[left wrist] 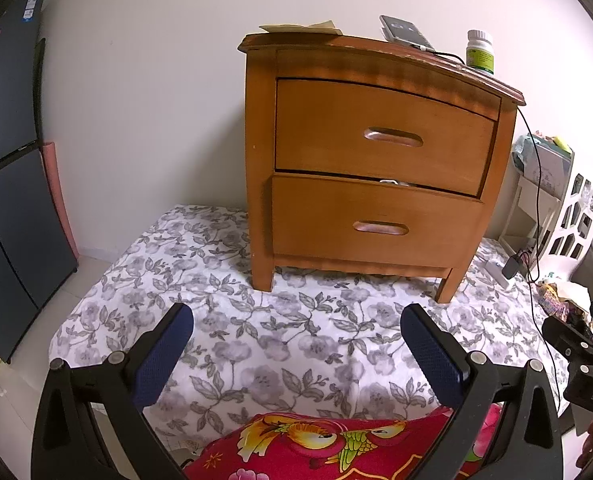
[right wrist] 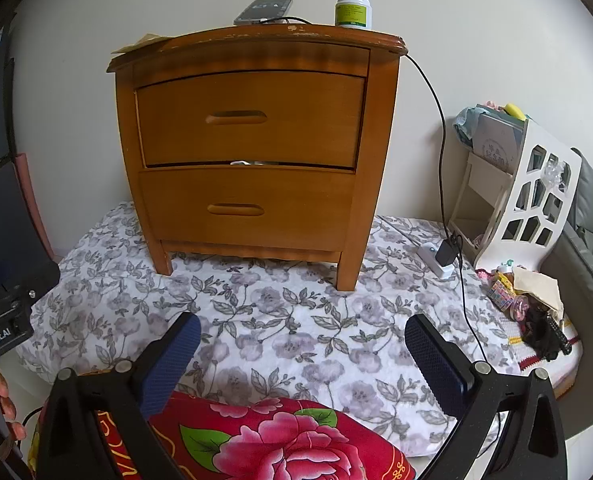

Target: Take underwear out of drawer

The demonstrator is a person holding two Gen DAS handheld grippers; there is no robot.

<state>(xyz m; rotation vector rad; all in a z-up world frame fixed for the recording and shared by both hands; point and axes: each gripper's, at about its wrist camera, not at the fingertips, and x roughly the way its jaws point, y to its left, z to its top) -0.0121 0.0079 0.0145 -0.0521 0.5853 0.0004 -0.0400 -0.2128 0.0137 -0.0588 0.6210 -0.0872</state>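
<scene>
A wooden nightstand (left wrist: 376, 152) (right wrist: 248, 152) with two drawers stands on a grey floral mat. The upper drawer (left wrist: 384, 136) (right wrist: 248, 120) looks pushed in. The lower drawer (left wrist: 376, 220) (right wrist: 244, 208) stands slightly out, and a bit of white (left wrist: 390, 181) (right wrist: 242, 163) peeks over its top edge. No underwear is plainly visible. My left gripper (left wrist: 296, 330) is open, well short of the nightstand, nothing between its blue pads. My right gripper (right wrist: 302, 334) is likewise open and empty, at a similar distance.
A phone (right wrist: 262, 10) on a black cable and a white pill bottle (right wrist: 353, 6) sit on the nightstand top. A power strip (right wrist: 436, 258), a white rack (right wrist: 524, 188) and clutter lie at right. A dark cabinet (left wrist: 4, 184) stands left. A red floral cushion (right wrist: 280, 440) lies below the grippers.
</scene>
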